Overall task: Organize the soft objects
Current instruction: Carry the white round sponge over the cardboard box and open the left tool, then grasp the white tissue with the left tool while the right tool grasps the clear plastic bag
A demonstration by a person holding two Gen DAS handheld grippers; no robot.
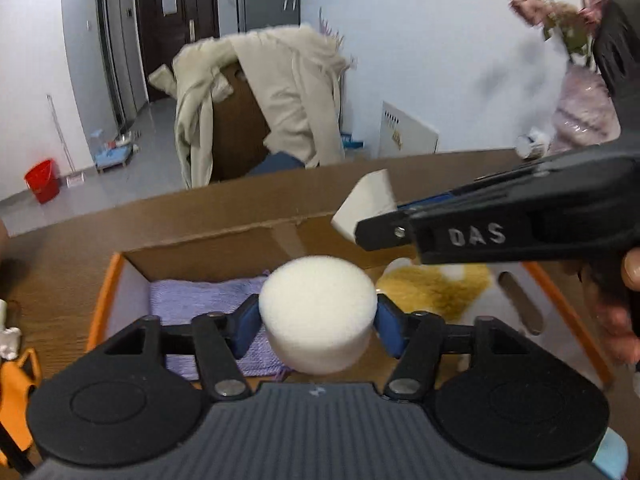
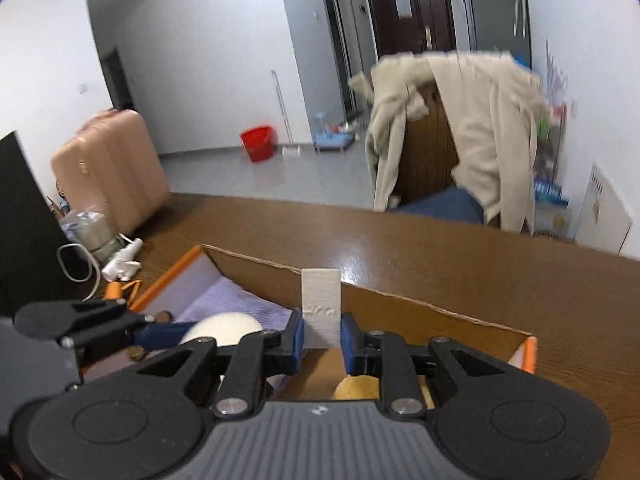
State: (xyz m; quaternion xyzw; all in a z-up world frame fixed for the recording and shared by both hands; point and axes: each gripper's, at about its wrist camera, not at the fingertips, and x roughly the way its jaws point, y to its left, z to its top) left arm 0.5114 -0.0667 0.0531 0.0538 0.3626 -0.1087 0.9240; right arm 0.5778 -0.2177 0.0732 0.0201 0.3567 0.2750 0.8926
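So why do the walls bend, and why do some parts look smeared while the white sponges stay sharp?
Both views use fisheye lenses, so the walls and doorway bow toward the edges. Left wrist view: the round sponge is crisp, while the flowers and vase at the right edge are smeared. Right wrist view: the coat streaks sideways, and glare shines off the table.

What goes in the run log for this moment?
left tongs: holding round sponge | right tongs: holding flat white sponge | both above box
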